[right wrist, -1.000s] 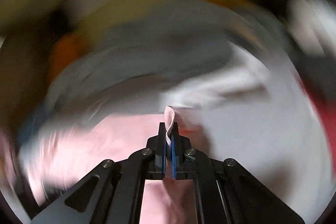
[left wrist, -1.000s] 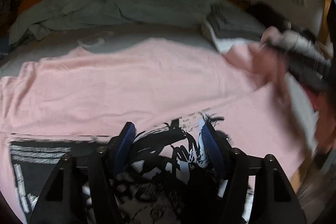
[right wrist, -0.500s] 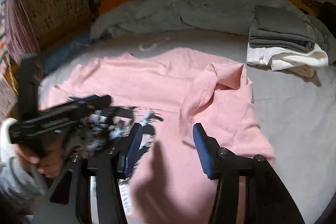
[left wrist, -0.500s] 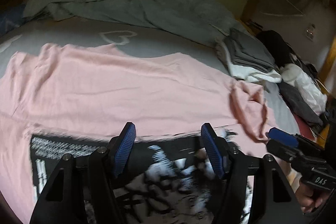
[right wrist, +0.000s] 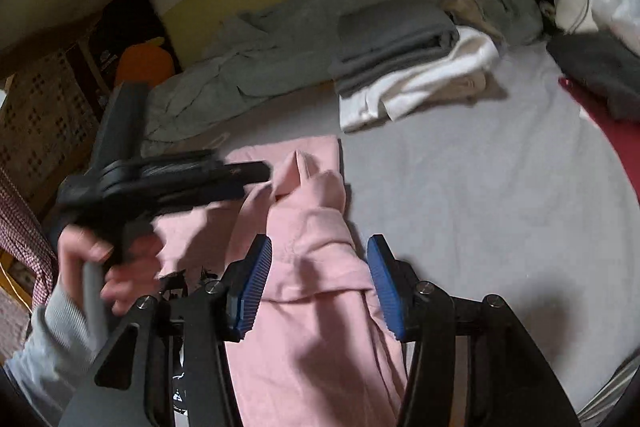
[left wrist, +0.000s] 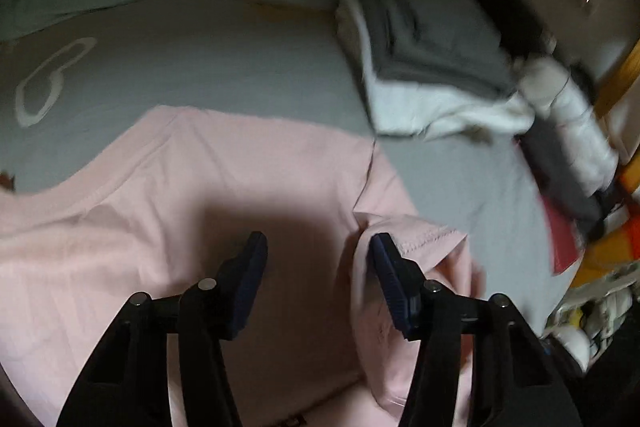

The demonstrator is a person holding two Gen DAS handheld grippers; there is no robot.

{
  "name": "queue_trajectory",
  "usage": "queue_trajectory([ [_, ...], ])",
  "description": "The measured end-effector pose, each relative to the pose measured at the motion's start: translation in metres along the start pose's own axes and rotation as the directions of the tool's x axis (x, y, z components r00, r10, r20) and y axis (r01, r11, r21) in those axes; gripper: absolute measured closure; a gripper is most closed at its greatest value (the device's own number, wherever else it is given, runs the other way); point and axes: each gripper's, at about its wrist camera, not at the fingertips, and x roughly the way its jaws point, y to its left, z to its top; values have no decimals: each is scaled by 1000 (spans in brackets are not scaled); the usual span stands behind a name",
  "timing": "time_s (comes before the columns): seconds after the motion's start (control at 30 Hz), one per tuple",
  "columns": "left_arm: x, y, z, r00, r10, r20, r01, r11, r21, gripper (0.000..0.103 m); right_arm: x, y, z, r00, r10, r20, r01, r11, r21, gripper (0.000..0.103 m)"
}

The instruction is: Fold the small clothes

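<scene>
A pink T-shirt lies spread on the grey bed sheet; its right side is folded inward into a rumpled flap with a stitched sleeve hem. My left gripper is open and empty, low over the shirt, its right finger beside the hem. In the right wrist view the folded pink flap lies between the open fingers of my right gripper, which holds nothing. The left gripper shows there too, held by a hand over the shirt's far edge. A bit of black print shows at the left.
A stack of folded grey and white clothes sits behind the shirt, also seen in the left wrist view. A rumpled grey blanket lies along the yellow headboard. Dark and white clothing and a red item lie at the right.
The right gripper let go of the pink sleeve and opened, leaving it folded inward. The left gripper moved right and forward, from over the black print to the folded sleeve.
</scene>
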Motion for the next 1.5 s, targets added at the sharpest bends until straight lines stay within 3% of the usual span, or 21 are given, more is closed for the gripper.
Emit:
queue_trajectory([
  [0.1, 5, 0, -1, 993, -106, -53, 106, 994, 6, 61, 11, 12, 5, 1000, -13, -7, 13, 1000, -27, 51],
  [0.2, 7, 5, -4, 983, -168, -74, 168, 986, -9, 79, 23, 24, 11, 998, -65, -8, 64, 995, -75, 47],
  [0.27, 5, 9, -5, 979, -196, -57, 194, 980, -41, 100, 32, 28, 14, 998, -66, -24, 64, 995, -80, 47],
  [0.3, 1, 12, -5, 983, -180, -30, 179, 983, -45, 101, 33, 28, 13, 998, -46, -33, 43, 996, -72, 51],
  [0.37, -13, 10, -5, 995, -83, 47, 84, 996, -26, 102, 34, 28, 10, 998, -39, -43, 35, 995, -89, 96],
  [0.43, -23, 4, -5, 994, 23, 105, -26, 999, 25, 102, 33, 29, 5, 998, -23, -57, 16, 993, -114, 97],
  [0.6, -37, -3, -17, 981, 149, 121, -164, 979, 121, 101, 29, 34, -12, 993, 42, -113, -59, 987, -152, 98],
  [0.7, -36, 6, -24, 978, 177, 108, -190, 973, 132, 101, 27, 47, -19, 985, 89, -151, -121, 967, -223, 98],
  [0.83, -23, 24, -31, 984, 163, 75, -168, 983, 72, 101, 19, 64, -27, 978, 135, -160, -180, 932, -314, 98],
  [0.9, -25, 28, -34, 987, 135, 89, -139, 989, 42, 101, 15, 71, -30, 954, 217, -205, -276, 904, -327, 98],
  [0.97, -36, 31, -39, 988, 74, 135, -76, 997, 10, 94, 11, 77, -35, 944, 242, -224, -311, 881, -356, 98],
  [1.0, -46, 32, -42, 984, 14, 175, -14, 1000, -5, 83, 9, 80, -37, 949, 228, -216, -298, 873, -386, 97],
  [1.03, -60, 34, -47, 971, -63, 230, 66, 998, -5, 79, 8, 81, -38, 959, 206, -194, -270, 873, -406, 96],
  [1.1, -77, 33, -52, 953, -110, 281, 112, 994, 11, 79, 10, 74, -32, 969, 186, -164, -237, 892, -385, 86],
  [1.13, -81, 32, -53, 951, -106, 291, 107, 994, 13, 78, 10, 67, -26, 974, 175, -142, -215, 914, -345, 76],
  [1.2, -83, 31, -51, 954, -123, 273, 129, 992, -4, 76, 2, 53, -16, 986, 150, -69, -163, 954, -253, 73],
  [1.3, -66, 25, -44, 971, -154, 182, 165, 985, -52, 73, -4, 31, 0, 995, 98, 32, -93, 987, -133, 73],
  [1.4, -42, 16, -42, 978, -173, 117, 183, 980, -78, 65, 9, 24, 1, 999, 40, -4, -40, 990, -131, 73],
  [1.43, -37, 15, -43, 976, -182, 123, 194, 976, -95, 58, 14, 26, 0, 999, 29, -23, -32, 989, -142, 73],
  [1.5, -26, 21, -43, 969, -213, 124, 231, 960, -159, 56, 19, 28, -3, 997, 46, -64, -57, 984, -169, 73],
])
